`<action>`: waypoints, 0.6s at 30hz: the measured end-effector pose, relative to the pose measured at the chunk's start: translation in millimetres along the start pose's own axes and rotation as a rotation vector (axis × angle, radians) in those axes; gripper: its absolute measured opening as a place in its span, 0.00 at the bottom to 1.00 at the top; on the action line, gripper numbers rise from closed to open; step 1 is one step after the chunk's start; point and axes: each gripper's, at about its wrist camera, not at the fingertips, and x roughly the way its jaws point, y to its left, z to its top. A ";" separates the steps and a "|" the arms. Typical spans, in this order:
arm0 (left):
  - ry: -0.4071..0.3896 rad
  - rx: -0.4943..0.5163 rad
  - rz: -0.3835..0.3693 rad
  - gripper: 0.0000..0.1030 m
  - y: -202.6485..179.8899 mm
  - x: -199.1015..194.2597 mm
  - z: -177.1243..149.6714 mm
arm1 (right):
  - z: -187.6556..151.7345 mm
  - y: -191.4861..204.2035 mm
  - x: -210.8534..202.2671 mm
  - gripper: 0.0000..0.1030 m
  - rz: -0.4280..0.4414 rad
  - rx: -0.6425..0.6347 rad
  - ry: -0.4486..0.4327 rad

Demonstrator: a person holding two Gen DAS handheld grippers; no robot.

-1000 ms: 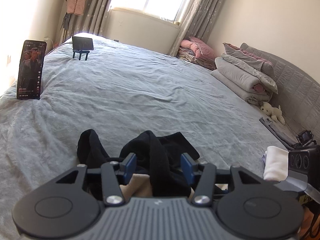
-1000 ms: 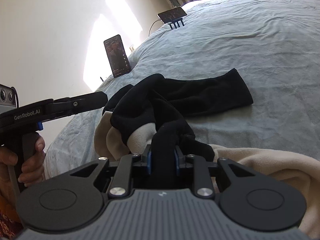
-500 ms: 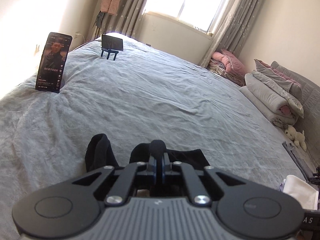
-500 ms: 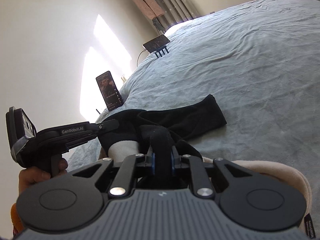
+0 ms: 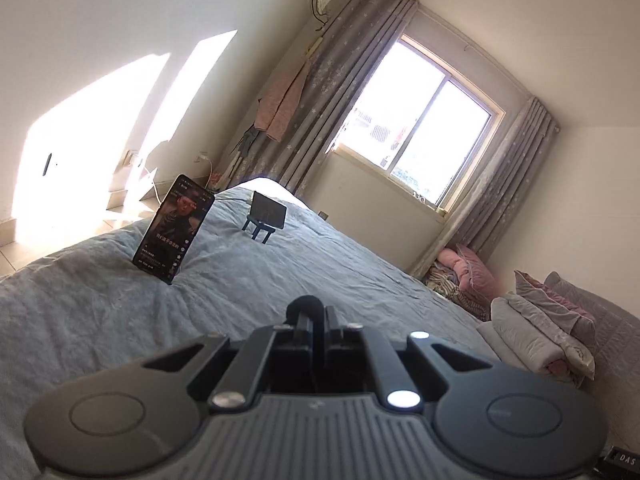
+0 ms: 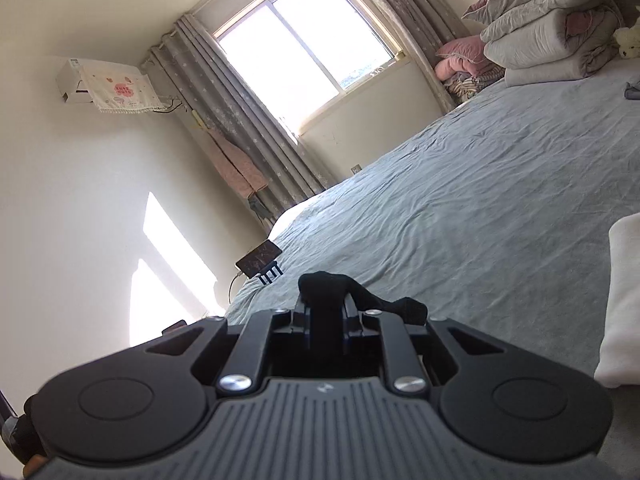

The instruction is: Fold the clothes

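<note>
My left gripper (image 5: 311,322) is shut on a fold of the black garment (image 5: 306,304); only a small black bulge shows above the closed jaws. My right gripper (image 6: 325,312) is shut on the same black garment (image 6: 324,282), and a black tail of it (image 6: 400,306) hangs to the right of the jaws. Both grippers are lifted above the grey-blue bed (image 6: 500,200) and tilted upward. The rest of the garment is hidden below the gripper bodies.
A phone (image 5: 173,228) stands propped at the bed's left edge, and a second device on a small stand (image 5: 267,216) sits farther back. Folded quilts and pillows (image 6: 552,28) are stacked at the bed's far right. A white cloth (image 6: 624,304) lies at the right.
The left gripper closed on the black garment. Both grippers then rose and tilted up, lifting the garment off the bed, so the views now show walls and window.
</note>
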 end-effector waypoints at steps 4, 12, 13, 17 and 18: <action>-0.067 0.064 -0.008 0.04 -21.5 1.6 3.1 | 1.4 11.3 -1.3 0.17 -0.066 -0.066 -0.108; -0.095 0.085 -0.005 0.04 -44.4 49.3 17.7 | 15.9 5.9 35.9 0.17 -0.161 -0.097 -0.187; -0.096 0.087 0.000 0.04 -47.4 58.6 19.5 | 17.4 4.1 42.9 0.17 -0.170 -0.094 -0.183; -0.100 0.102 0.030 0.04 -57.9 101.0 23.6 | 25.3 -4.0 74.7 0.17 -0.201 -0.082 -0.163; -0.098 0.104 0.038 0.04 -59.7 112.6 23.4 | 27.6 -5.9 83.8 0.17 -0.210 -0.084 -0.158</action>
